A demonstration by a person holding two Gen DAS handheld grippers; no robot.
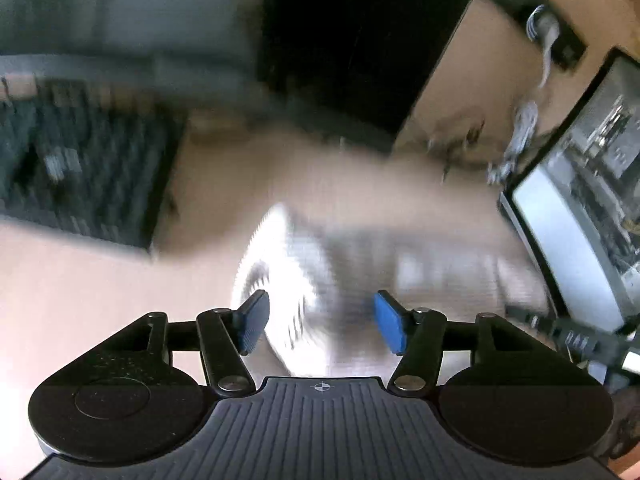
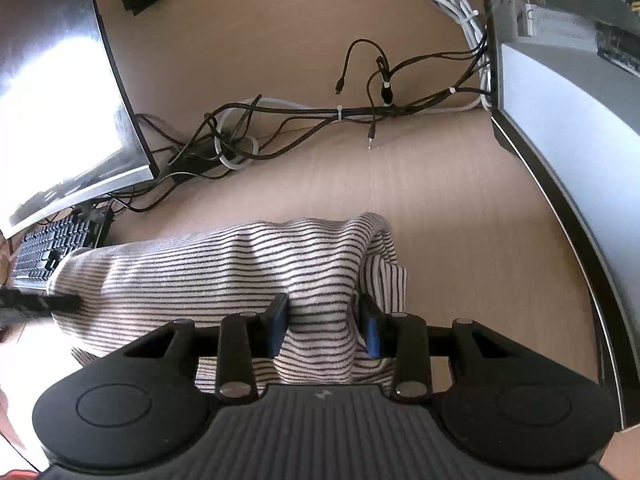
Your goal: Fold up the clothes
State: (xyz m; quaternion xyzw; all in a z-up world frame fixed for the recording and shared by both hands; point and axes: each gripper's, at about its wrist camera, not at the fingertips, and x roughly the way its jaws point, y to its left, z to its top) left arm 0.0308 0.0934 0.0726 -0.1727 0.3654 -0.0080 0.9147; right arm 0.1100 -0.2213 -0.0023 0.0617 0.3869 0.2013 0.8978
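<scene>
Keep right gripper (image 2: 323, 326) pinching striped shirt (image 2: 224, 268), left gripper (image 1: 320, 326) open/empty, then fold toward 12 o'clock, clear of cables (image 2: 280, 120).

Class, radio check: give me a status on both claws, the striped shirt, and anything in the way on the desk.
Right claw shut on striped shirt. Left claw open, nothing between pads, view blurred. Cable tangle and keyboard close by.
</scene>
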